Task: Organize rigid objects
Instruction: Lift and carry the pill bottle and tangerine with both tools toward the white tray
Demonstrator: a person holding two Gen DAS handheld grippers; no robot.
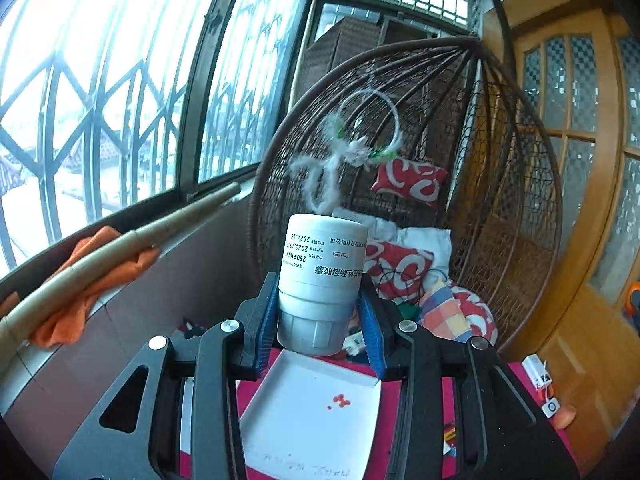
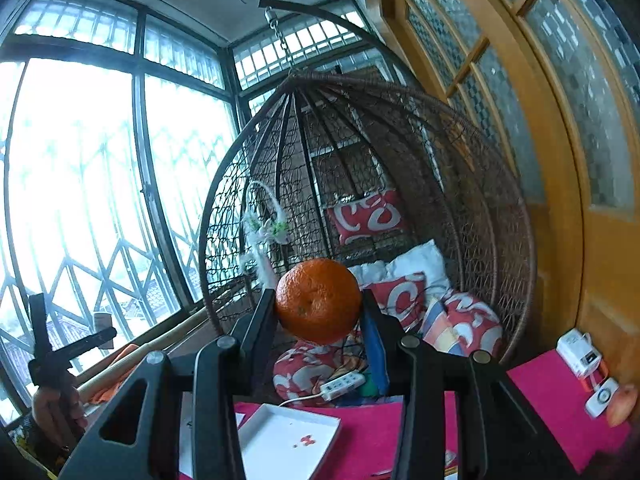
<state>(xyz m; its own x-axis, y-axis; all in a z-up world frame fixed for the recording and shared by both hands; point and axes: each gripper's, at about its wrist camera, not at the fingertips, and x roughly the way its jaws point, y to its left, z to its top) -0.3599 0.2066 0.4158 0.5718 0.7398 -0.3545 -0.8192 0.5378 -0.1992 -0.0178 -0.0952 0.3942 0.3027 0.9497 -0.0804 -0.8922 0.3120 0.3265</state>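
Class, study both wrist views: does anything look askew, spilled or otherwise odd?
The white plastic bottle in the left tongs is held upside down: cap downward, print inverted. Small red specks mark the white square tray.

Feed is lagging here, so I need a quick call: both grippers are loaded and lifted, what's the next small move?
Probably lower the left gripper, shut on the white bottle, toward the white tray on the pink cloth right below it. The tray looks empty, and the right gripper can follow with the orange.

White bottle [image 1: 322,280], orange fruit [image 2: 318,300], magenta cloth [image 2: 556,396] (plain).
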